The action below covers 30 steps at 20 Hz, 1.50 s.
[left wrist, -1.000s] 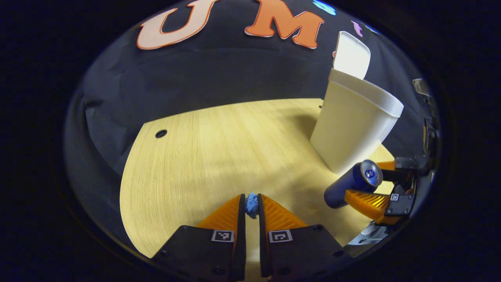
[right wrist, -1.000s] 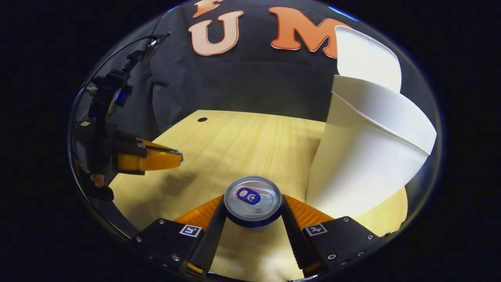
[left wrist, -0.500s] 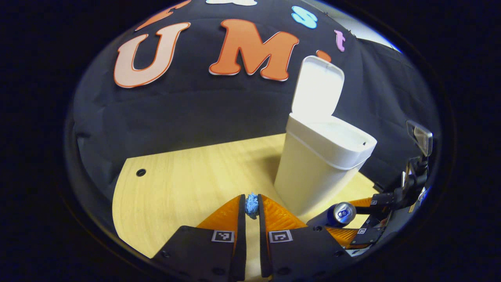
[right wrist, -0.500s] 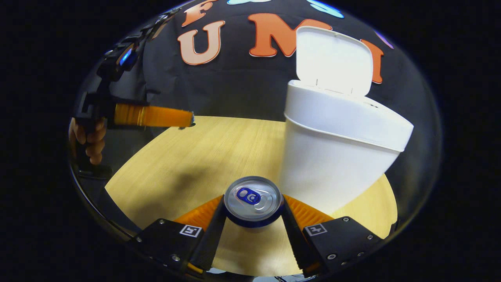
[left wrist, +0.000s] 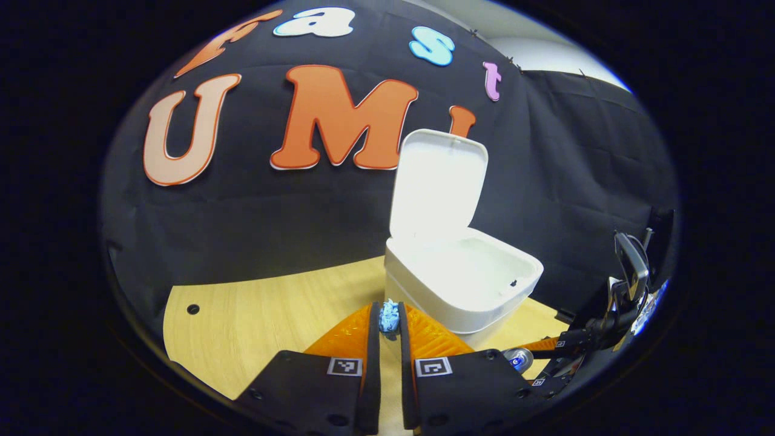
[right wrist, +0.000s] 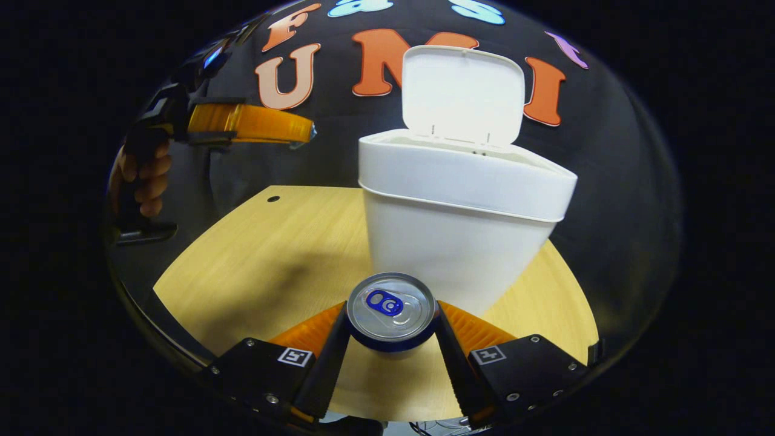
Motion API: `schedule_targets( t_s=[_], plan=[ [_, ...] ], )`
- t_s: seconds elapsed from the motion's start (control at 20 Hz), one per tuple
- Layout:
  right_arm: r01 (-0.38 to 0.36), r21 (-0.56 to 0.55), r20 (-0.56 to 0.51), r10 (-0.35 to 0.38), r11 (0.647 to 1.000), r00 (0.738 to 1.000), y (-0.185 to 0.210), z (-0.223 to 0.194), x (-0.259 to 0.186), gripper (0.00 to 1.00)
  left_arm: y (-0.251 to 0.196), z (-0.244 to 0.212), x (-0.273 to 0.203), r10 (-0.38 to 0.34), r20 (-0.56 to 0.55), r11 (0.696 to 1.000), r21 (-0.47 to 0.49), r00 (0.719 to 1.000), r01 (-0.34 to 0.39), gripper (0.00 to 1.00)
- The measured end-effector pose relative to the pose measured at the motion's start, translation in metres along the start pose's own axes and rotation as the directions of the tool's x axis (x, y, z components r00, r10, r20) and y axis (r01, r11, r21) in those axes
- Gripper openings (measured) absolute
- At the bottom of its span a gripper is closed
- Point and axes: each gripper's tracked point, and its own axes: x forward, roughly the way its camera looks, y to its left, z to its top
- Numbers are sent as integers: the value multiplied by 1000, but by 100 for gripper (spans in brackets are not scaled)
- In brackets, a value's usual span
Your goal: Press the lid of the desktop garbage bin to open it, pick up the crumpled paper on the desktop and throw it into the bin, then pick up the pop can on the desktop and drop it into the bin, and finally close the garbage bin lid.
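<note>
Your left gripper (left wrist: pixel 387 321) has its jaws clamped on the crumpled paper (left wrist: pixel 388 316), a small blue wad pinched right at the tips, and the bin (left wrist: pixel 463 284) lies straight ahead of those jaws and a little to their right, its open mouth just past the wad and roughly level with it. The lid (left wrist: pixel 437 181) stands upright at the far edge of the mouth, so the way in is from the near rim. That makes the left gripper the one better placed to drop first: judged from here, carry the jaws forward until the wad is over the opening, then part them. Your right gripper (right wrist: pixel 390 321) has its jaws clamped on the pop can (right wrist: pixel 392 310), whose long axis points along the jaws toward the camera, silver top and blue tab facing you. From those jaws the bin stands directly ahead on the tabletop (right wrist: pixel 272 254), its rim well above the can.
</note>
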Motion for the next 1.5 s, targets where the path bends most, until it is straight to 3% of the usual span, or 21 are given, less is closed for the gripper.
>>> schedule_targets(
  t_s=[0.2,0.25,0.3,0.65,1.05,1.3,1.35,1.4,1.5],
  plan=[
    [51,54,26,-53,997,998,-22,5,-9,80,-35,7,14,-69,-3,997,47,998,69,18],
    [66,63,29,-68,996,997,-26,5,-12,75,-42,11,18,-82,0,995,60,997,82,18],
    [71,74,34,-74,995,997,-30,8,-15,80,-50,12,22,-98,1,993,68,995,97,18],
    [139,116,91,-150,983,984,-60,30,-38,80,-81,11,41,-160,-18,982,97,987,161,18],
    [201,146,190,-227,969,955,-98,94,-69,80,-83,0,45,-171,-39,979,103,984,175,19],
    [213,112,270,-236,971,933,-113,142,-84,80,-84,-4,44,-157,-38,981,109,987,160,30],
    [211,107,283,-233,972,930,-114,151,-84,80,-87,-4,46,-153,-35,981,116,988,156,24],
    [216,96,296,-234,972,926,-117,159,-84,80,-87,-6,41,-150,-36,981,117,988,153,32],
    [224,72,322,-235,972,917,-121,174,-81,80,-90,-5,36,-147,-24,982,117,989,149,34]
  ],
)
